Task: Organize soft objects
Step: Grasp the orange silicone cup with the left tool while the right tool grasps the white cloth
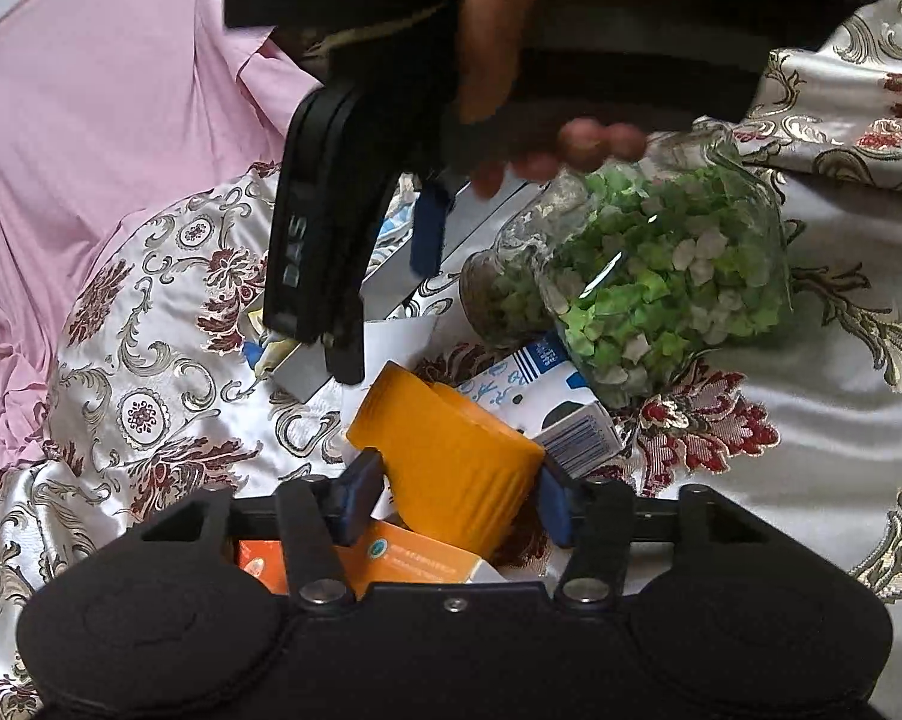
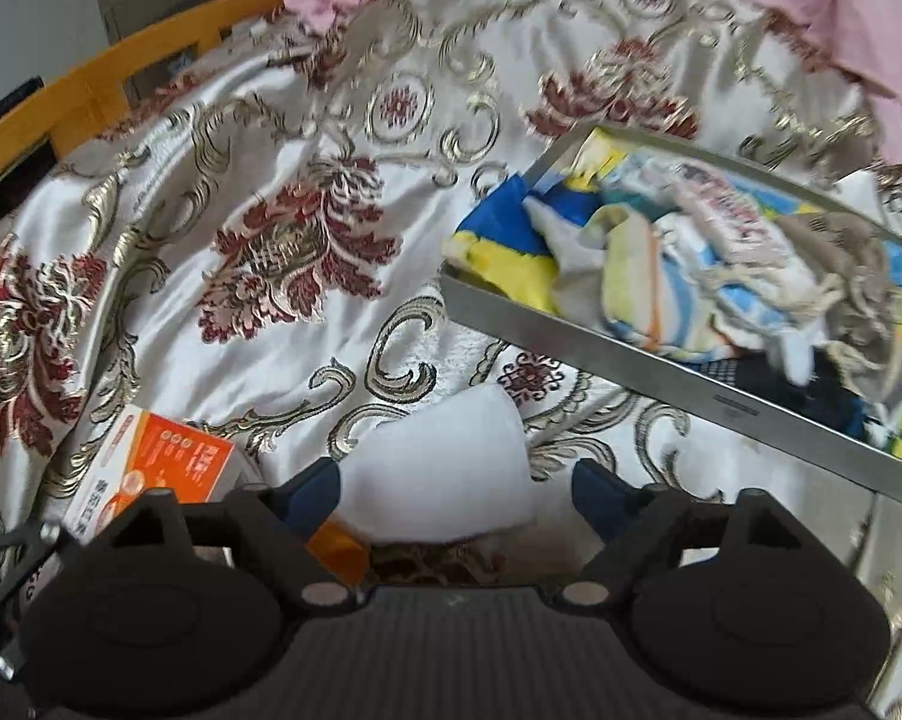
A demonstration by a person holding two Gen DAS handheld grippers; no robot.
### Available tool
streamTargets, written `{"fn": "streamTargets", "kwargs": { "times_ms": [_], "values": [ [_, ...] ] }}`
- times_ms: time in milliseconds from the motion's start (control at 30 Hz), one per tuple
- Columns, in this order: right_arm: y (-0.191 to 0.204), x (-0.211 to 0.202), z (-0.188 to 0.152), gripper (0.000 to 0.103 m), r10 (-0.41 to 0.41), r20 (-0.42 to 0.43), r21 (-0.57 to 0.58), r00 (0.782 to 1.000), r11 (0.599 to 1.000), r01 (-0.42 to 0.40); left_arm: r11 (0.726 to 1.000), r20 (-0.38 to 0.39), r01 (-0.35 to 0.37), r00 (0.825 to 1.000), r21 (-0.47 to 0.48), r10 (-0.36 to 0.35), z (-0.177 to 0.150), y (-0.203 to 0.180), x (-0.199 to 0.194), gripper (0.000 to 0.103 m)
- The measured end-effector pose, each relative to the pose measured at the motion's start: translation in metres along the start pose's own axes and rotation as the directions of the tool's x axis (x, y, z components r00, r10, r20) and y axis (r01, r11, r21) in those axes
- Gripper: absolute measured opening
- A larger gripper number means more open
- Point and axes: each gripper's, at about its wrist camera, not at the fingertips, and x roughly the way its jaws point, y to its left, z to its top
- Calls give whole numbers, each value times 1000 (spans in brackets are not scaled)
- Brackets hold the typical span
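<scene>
In the left wrist view, the left claw (image 1: 460,495) had its two blue pads against the sides of an orange ribbed cup (image 1: 451,450), so it looked clamped on the cup, though I could not tell how firmly. Just behind the cup lay a white and blue carton (image 1: 562,414), and a clear bag of green and white pieces (image 1: 661,276) leaned beside it. An orange box (image 1: 402,558) lay under the claw. The right claw (image 1: 354,276), held by a hand (image 1: 511,90), hung above a grey tray (image 1: 390,276).

In the right wrist view, the right claw (image 2: 457,495) stood apart, with a white soft roll (image 2: 451,468) between its pads but not pressed. The grey tray (image 2: 661,372) already carried a heap of coloured cloths (image 2: 691,264), so part of the sorting seemed done. The roll, the cup, the bag and the boxes were not yet in the tray, so I judged the task about half done.

All things lay on a bed with a shiny white cover (image 2: 222,192) with red and gold flowers. A pink cloth (image 2: 859,18) lay at the far edge. An orange wooden bed frame (image 2: 90,84) and a grey wall with a door stood behind.
</scene>
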Motion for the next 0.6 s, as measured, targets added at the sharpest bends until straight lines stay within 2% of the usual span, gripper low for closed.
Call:
{"fn": "streamTargets", "kwargs": {
  "times_ms": [67,133,200,300,433,500,600],
  "values": [
    [0,11,6,82,9,-41,-3,999,1000,-9,1000,6,6,1000,-13,-6,0,1,-1,53],
    [2,20,9,76,16,-75,-11,997,1000,-17,999,13,16,1000,-32,-16,0,3,-1,51],
    [4,27,10,62,22,-99,-14,995,1000,-24,998,20,27,999,-55,-26,0,6,0,49],
    [6,34,12,47,17,-127,-9,992,1000,-18,996,29,42,999,-73,-40,-1,9,0,45],
    [5,33,10,34,-10,-125,-4,992,1000,10,992,41,65,997,-109,-61,-1,12,-1,41],
    [4,31,9,24,-14,-117,4,993,1000,14,985,45,82,996,-155,-76,-1,17,-1,40],
    [4,23,7,17,-31,-97,1,995,1000,31,957,58,118,993,-266,-106,-2,30,-3,38]
  ]
}}
